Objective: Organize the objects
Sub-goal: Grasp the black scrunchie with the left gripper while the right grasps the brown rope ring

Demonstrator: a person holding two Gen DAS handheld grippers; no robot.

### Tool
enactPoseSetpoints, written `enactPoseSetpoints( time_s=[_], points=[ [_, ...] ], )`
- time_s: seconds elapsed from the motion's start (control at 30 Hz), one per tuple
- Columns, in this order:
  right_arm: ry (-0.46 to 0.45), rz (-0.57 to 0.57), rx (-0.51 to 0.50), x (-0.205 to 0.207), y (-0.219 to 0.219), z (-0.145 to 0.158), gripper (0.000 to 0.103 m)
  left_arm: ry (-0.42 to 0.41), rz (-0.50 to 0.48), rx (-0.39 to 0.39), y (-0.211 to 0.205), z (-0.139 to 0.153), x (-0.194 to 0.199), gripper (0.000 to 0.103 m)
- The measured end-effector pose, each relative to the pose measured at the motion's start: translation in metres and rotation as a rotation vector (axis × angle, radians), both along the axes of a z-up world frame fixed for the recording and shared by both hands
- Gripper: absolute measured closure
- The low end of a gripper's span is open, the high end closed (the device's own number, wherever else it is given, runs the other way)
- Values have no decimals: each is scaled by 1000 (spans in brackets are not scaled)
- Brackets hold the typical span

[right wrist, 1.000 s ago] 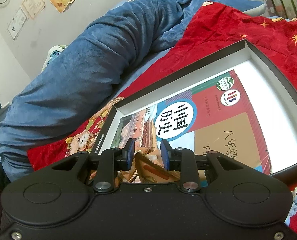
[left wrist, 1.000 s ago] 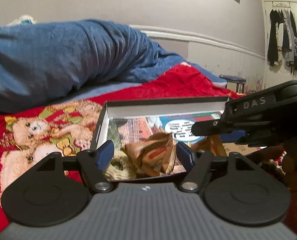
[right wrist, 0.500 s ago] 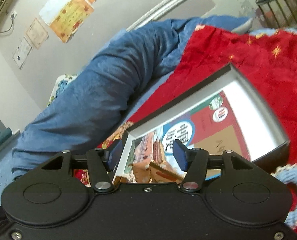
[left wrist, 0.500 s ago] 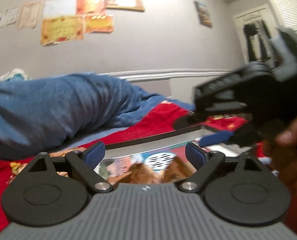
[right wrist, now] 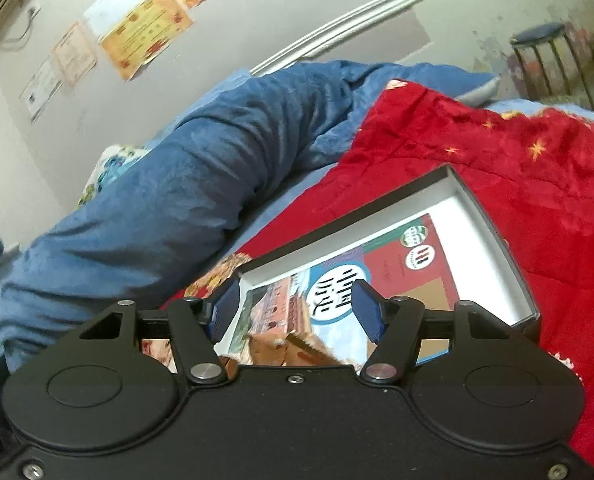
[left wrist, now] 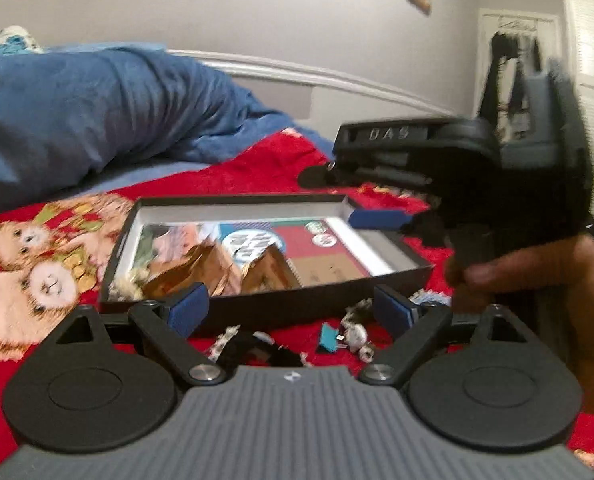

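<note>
The snack packets (left wrist: pixel 217 268) now lie in the box (left wrist: pixel 377 280), on the textbook (left wrist: pixel 321 252) at its near-left end. A second ago your right gripper (right wrist: pixel 295 308) was pinching one of them; now its jaws are spread and empty, raised above the box, so that drop is done. Your left gripper (left wrist: pixel 293 310) is also spread and has pulled back over the clip (left wrist: pixel 329 338) and other bits on the red blanket (left wrist: pixel 257 168), likely next.
</note>
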State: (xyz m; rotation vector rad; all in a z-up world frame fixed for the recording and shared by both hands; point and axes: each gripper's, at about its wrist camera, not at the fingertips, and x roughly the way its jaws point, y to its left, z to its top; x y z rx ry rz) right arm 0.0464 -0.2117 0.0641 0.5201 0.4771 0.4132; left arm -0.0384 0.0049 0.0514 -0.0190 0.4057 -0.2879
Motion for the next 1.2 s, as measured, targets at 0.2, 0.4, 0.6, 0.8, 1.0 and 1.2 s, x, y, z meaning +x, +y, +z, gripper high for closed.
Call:
enactPoseSetpoints(
  time_s=[0.2,0.4,0.6,0.8,1.0,1.2],
  points=[
    [26,-9,-78,-14,2,3,42,1,14,66,-10,-16,-3,9],
    [85,18,-96,-24,-5,-6,42,64,47,106,-11,-29,13,10],
    [136,17,-93,-38,-19,-12,42,154,42,122,-12,-40,27,22],
    [203,54,-134,-40,-20,-24,42,193,45,139,-11,-46,32,46],
    [214,98,-163,-45,-13,-28,53,199,36,119,-10,-46,30,77],
    [239,120,-171,-40,-7,-32,57,147,61,144,-14,-44,23,88]
  ],
)
